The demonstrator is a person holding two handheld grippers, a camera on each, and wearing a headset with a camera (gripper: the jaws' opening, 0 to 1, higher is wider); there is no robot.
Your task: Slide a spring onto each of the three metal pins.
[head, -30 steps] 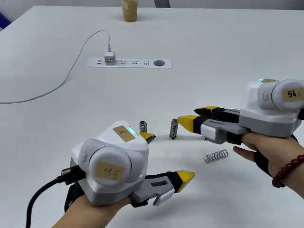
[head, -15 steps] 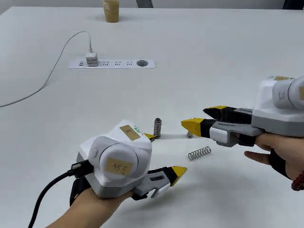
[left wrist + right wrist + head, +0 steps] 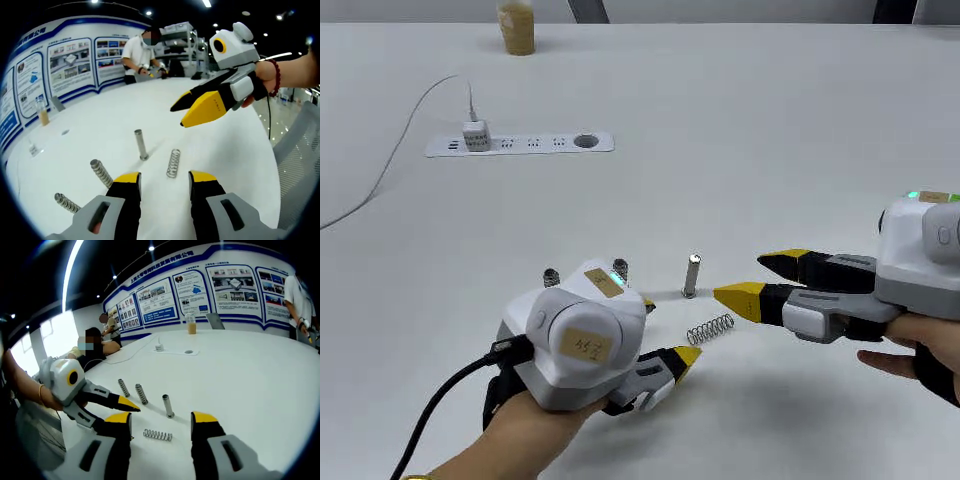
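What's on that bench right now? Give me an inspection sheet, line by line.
Surface: white table, mostly bare.
Job's things: far-left pin and middle pin carry springs; bare pin upright; loose spring lying flat near it.
Clutter: tan cup at the far edge.
Grippers: left gripper open, empty; right gripper open, empty, beside the bare pin.
Cables: power strip with white charger and cord; black cable from the left gripper.
Surroundings: poster wall; a person at the table's edge.
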